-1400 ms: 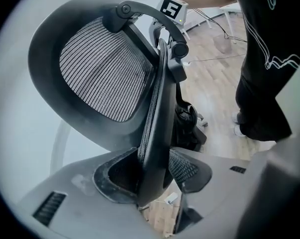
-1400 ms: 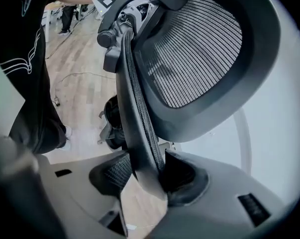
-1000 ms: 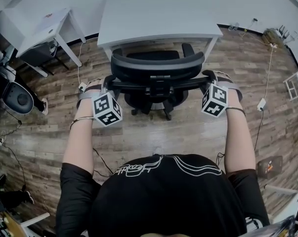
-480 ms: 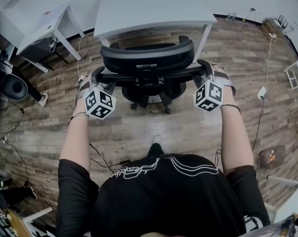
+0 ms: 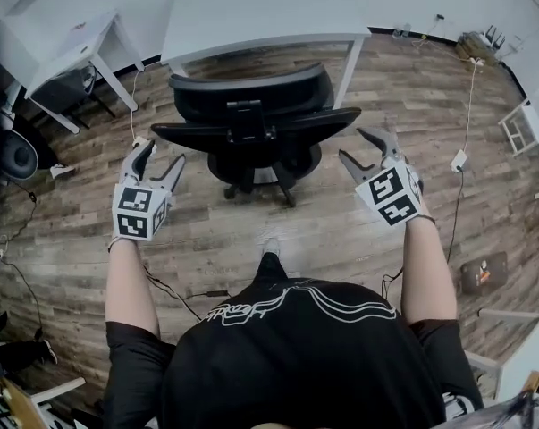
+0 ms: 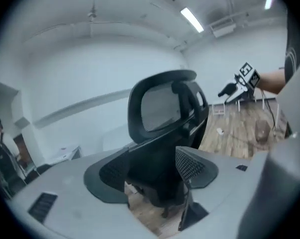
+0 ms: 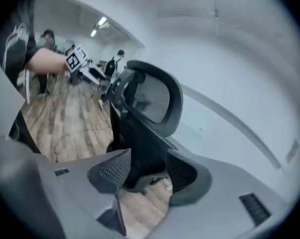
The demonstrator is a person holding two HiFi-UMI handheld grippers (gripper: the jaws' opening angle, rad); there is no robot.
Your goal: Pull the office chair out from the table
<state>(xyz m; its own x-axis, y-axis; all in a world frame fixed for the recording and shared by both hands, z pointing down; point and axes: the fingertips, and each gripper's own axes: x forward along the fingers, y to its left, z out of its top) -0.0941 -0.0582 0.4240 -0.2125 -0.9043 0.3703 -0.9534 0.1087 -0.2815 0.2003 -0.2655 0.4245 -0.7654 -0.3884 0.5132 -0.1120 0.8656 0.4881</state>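
**Item: chair** (image 5: 251,123). Black office type with a mesh back, arms out to either side and a star base.
**Location:** on the wood floor (image 5: 278,231), just off the near edge of the desk (image 5: 260,12). It sits between the desk's two near corners with its back turned to the person. The seat appears largely clear of the desk, so the pull looks close to done.

**Left tool** (image 5: 159,159): released and its jaws are opening. Nothing lies between the pads, and the chair shows only beyond the gap. It is off the chair's left arm, near but not touching.
**Right tool** (image 5: 358,147): released and its jaws are opening. It is likewise empty, near the chair's right arm and apart from it.

**Handling (judged):**
- Fairly heavy, but should roll freely on the hard floor.
- The frame and arms look stiff, while the mesh back is yielding and a poor place to grip.
- The seat probably swivels, so a pull on one side alone would turn it instead of moving it.

**Where to take hold:** both arms or the ends of the back frame, one tool on each, pulled evenly.

**Nearby:** cables on the floor by the base could snag a castor.
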